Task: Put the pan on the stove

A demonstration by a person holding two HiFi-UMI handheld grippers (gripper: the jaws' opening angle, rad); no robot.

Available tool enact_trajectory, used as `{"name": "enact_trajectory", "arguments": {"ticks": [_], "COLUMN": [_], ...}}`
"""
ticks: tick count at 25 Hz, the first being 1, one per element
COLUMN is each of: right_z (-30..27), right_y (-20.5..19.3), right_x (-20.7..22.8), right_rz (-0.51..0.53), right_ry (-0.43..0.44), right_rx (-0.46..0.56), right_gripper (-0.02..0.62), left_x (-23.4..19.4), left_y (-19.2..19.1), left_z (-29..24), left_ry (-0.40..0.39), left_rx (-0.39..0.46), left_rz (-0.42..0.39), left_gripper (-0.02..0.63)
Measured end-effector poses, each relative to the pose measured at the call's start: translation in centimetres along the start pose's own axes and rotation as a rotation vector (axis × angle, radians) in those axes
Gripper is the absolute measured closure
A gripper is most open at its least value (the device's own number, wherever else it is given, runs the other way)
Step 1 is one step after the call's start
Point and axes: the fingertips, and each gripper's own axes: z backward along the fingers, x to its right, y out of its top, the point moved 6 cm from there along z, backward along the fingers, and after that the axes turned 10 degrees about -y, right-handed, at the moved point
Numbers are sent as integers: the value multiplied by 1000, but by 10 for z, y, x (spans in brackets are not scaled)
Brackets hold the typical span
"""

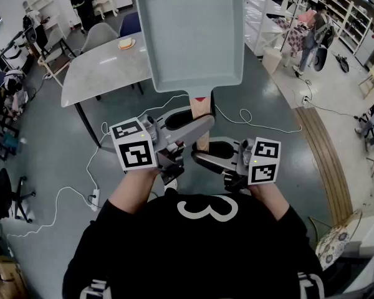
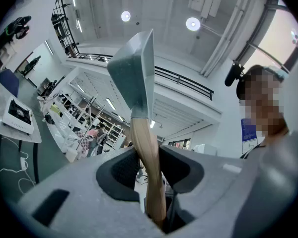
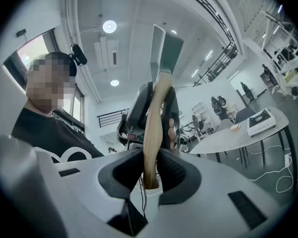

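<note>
Right now I hold the pan (image 1: 190, 33) up in the air in front of me with both grippers, above the dull grey floor (image 1: 280, 148). It is a square pan with rounded corners and low, flared walls; its smooth, pale grey-blue inside faces me in the head view. A small red collar joins it to a straight handle (image 1: 201, 108) of light, fine-grained wood.

My left gripper (image 2: 150, 167) is closed narrow on that handle, with its dark ribbed pads (image 2: 120, 170) pressing the wood from both sides. My right gripper (image 3: 150, 170) clamps the same handle at its butt end, and its black textured pads (image 3: 126, 170) are tight against the wood. Seen edge-on from either gripper view, the pan is a thin grey wedge rising toward the ceiling.

The stove (image 3: 260, 122), a flat white box with a dark burner ring, sits on a pale, smooth table (image 3: 238, 135) with rounded corners and thin dark legs. It is well apart from the pan.
</note>
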Motion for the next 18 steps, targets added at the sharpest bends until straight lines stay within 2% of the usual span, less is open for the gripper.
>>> {"name": "enact_trajectory", "arguments": {"ticks": [18], "right_z": [0], "right_y": [0], "right_x": [-7], "right_rz": [-13], "right_ry": [3], "right_rx": [0], "right_gripper": [512], "left_x": [4], "left_y": [0], "left_z": [0], "left_ry": [8], "left_rx": [-5], "left_rz": [14], "left_gripper": [476]}}
